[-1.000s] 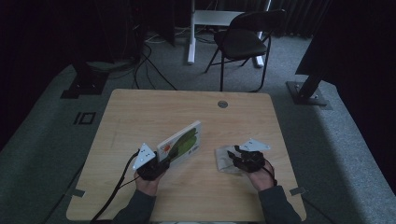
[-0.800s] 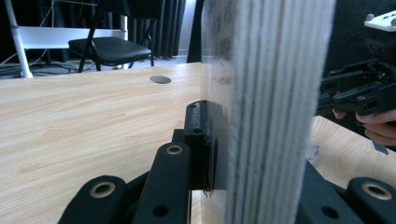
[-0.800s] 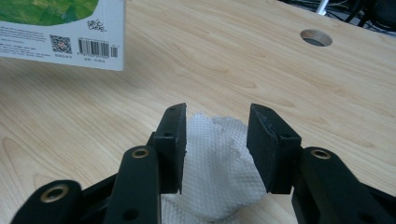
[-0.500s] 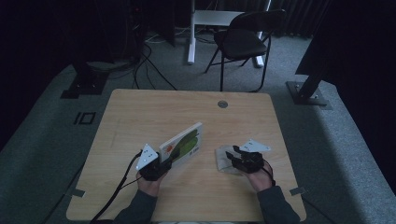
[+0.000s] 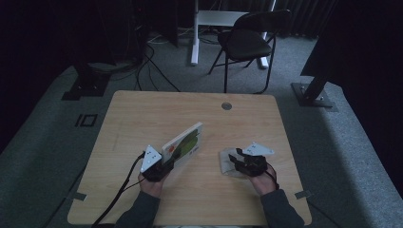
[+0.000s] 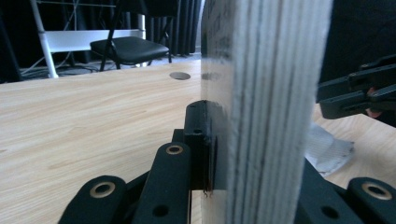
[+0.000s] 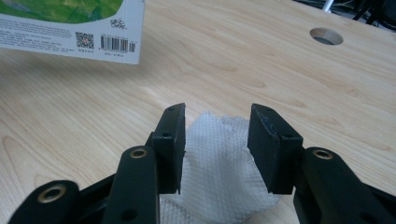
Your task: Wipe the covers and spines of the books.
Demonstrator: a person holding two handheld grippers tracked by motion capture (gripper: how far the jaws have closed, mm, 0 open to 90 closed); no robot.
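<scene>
A thick plywood board (image 5: 183, 142) with a green printed face stands on edge on the wooden table (image 5: 142, 118), tilted. My left gripper (image 5: 164, 164) is shut on its near end; in the left gripper view one pad (image 6: 200, 135) presses flat against the board (image 6: 266, 93). A crumpled white cloth (image 5: 227, 164) lies on the table to the right. My right gripper (image 5: 235, 159) rests over it with its jaws apart. The cloth (image 7: 215, 186) bunches up between and under them, and the pads do not squeeze it. The board's barcode corner (image 7: 70, 28) hangs at the upper left.
A round cable hole (image 5: 226, 106) sits near the table's far edge. Beyond the table stand a black chair (image 5: 247, 42) and a white frame (image 5: 214, 19). A cable (image 5: 119, 190) trails from the left gripper off the near edge. The right gripper (image 6: 355, 93) appears beside the board.
</scene>
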